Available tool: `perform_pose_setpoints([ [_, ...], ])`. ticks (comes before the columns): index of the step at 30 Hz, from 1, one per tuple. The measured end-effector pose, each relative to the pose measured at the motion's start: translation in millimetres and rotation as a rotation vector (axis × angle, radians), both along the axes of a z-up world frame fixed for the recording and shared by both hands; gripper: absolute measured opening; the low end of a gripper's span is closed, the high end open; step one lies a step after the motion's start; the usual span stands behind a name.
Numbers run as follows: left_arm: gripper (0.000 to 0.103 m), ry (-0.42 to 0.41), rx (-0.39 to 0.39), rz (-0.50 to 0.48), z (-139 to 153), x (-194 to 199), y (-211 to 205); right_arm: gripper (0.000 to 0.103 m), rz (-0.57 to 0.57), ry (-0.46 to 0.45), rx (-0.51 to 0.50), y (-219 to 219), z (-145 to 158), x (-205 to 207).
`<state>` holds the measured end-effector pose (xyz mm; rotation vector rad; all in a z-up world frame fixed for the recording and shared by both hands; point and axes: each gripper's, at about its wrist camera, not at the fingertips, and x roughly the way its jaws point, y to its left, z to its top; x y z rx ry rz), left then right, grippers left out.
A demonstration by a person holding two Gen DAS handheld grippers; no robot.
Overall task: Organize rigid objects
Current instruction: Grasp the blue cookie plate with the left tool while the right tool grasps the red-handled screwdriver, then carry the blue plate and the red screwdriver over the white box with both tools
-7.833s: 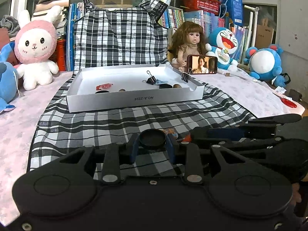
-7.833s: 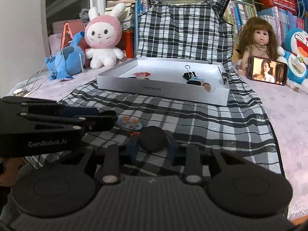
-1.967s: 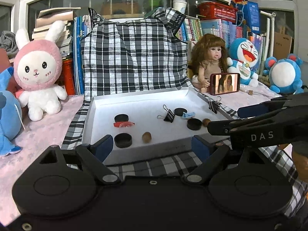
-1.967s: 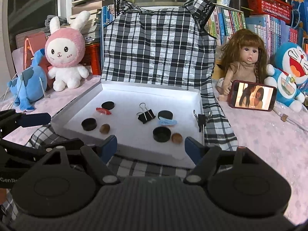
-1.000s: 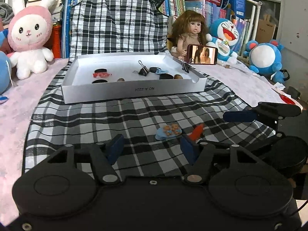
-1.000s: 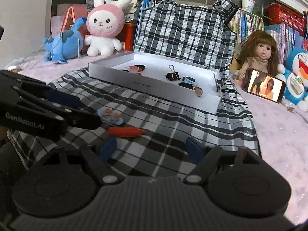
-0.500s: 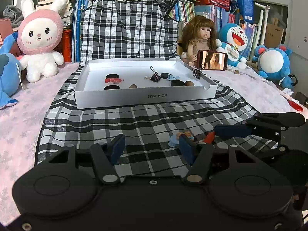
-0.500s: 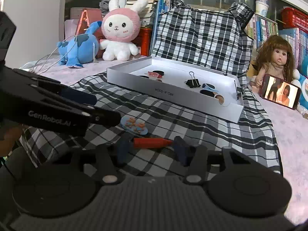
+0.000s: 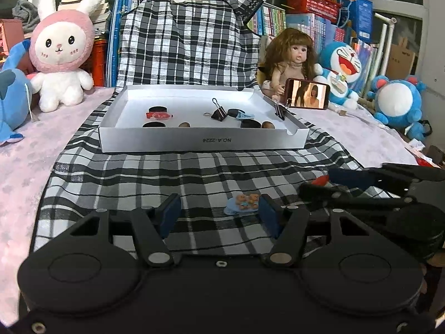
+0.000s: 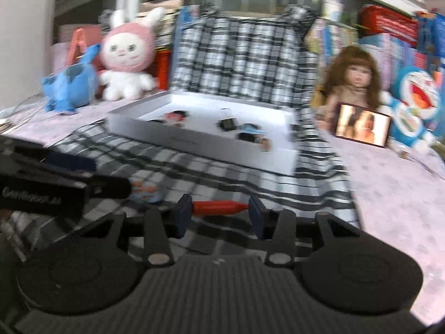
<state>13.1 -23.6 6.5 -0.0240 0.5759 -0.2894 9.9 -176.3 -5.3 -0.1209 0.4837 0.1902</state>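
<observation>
Right gripper: while its jaws stood on either end of the red clip, the right gripper was seen closed on it lengthwise; whether the clip was lifted off the checked cloth cannot be told through the blur.
Left gripper: the left gripper was held released, the bear clip lying just inside its right finger.
Advice: the left jaws should be centred on the bear clip before being closed.
Destination: the white box was judged the goal.
Views: the box contents were shown sharply only by the left camera.
</observation>
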Motion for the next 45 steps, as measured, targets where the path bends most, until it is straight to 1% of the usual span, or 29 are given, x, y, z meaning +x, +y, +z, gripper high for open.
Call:
perform_pose_setpoints([
  [2, 0.060, -0.012, 0.007, 0.021, -1, 0, -8, 0.050, -0.048, -0.013, 0.005, -7, 1, -1],
  [7, 0.063, -0.075, 0.079, 0.032, -5, -5, -35, 0.050, -0.108, -0.008, 0.039, -21, -1, -2],
  [10, 0.063, -0.079, 0.126, 0.053, -10, -4, -50, 0.050, -0.119, -0.006, 0.038, -23, -2, -2],
  [13, 0.058, -0.064, 0.135, 0.068, -16, -2, -58, 0.050, -0.130, -0.004, 0.034, -23, -3, -2],
  [16, 0.055, -0.062, 0.119, 0.071, -21, 0, -59, 0.050, -0.137, 0.003, 0.042, -24, -4, -1],
  [17, 0.052, -0.062, 0.118, 0.068, -22, 0, -58, 0.050, -0.138, 0.005, 0.044, -24, -5, -1],
  [20, 0.035, -0.069, 0.115, 0.054, -22, -1, -57, 0.050, -0.140, 0.004, 0.043, -24, -5, -1],
  [24, 0.035, -0.062, 0.101, 0.045, -21, 0, -54, 0.050, -0.139, 0.004, 0.050, -23, -4, 0],
  [30, 0.035, -0.070, 0.105, 0.043, -12, 5, -47, 0.050, -0.131, 0.003, 0.059, -19, 0, 5],
  [37, 0.035, -0.068, 0.084, 0.084, 2, 23, -31, 0.050, -0.129, 0.009, 0.072, -13, 8, 19],
  [45, 0.035, -0.064, 0.059, 0.093, 22, 50, -14, 0.050, -0.133, 0.041, 0.118, -12, 19, 46],
])
